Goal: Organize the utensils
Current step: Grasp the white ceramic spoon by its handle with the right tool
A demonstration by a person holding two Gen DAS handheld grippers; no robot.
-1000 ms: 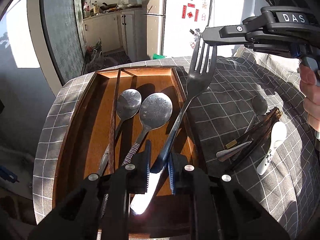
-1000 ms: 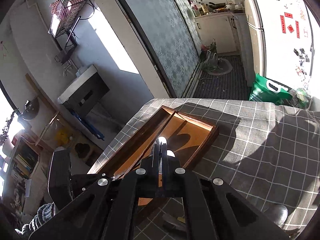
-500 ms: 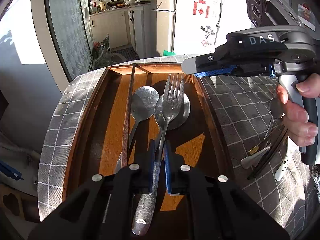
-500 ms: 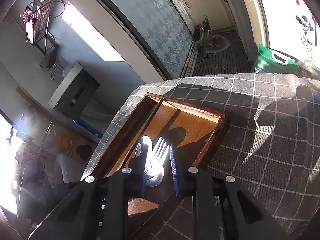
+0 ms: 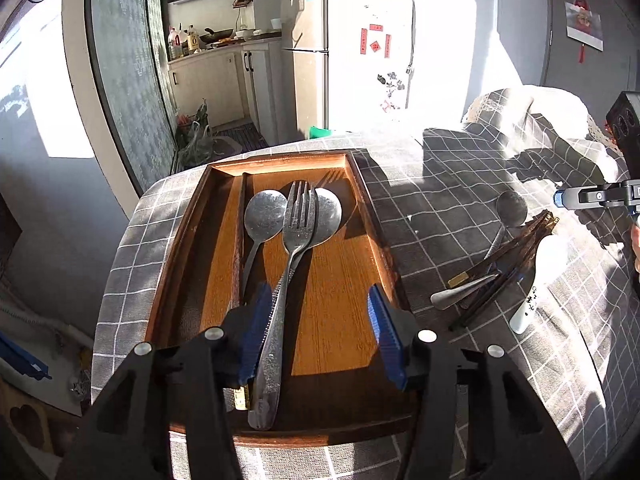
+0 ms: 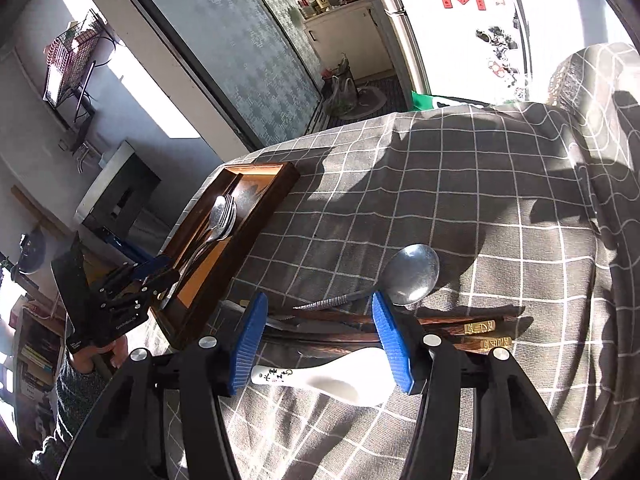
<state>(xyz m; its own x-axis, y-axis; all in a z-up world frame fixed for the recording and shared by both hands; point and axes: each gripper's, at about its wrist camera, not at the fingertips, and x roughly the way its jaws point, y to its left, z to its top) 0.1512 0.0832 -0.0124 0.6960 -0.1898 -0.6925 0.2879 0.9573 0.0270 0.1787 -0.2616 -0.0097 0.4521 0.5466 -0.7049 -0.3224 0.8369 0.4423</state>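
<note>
The fork lies in the wooden tray at the surface's left edge; left gripper jaws opening, clear of it. Right gripper jaws, opening and empty, straddle the ceramic spoon: centre on its handle, avoiding the chopsticks

I see a sunlit room behind the surface, which wears a grey checked cloth. A white refrigerator bearing red stickers stands beside cream kitchen cabinets with bottles and a pan on top. A patterned frosted sliding door runs at left; a wire rack hangs on the grey wall beyond. Hard sunlight casts deep shadows.
</note>
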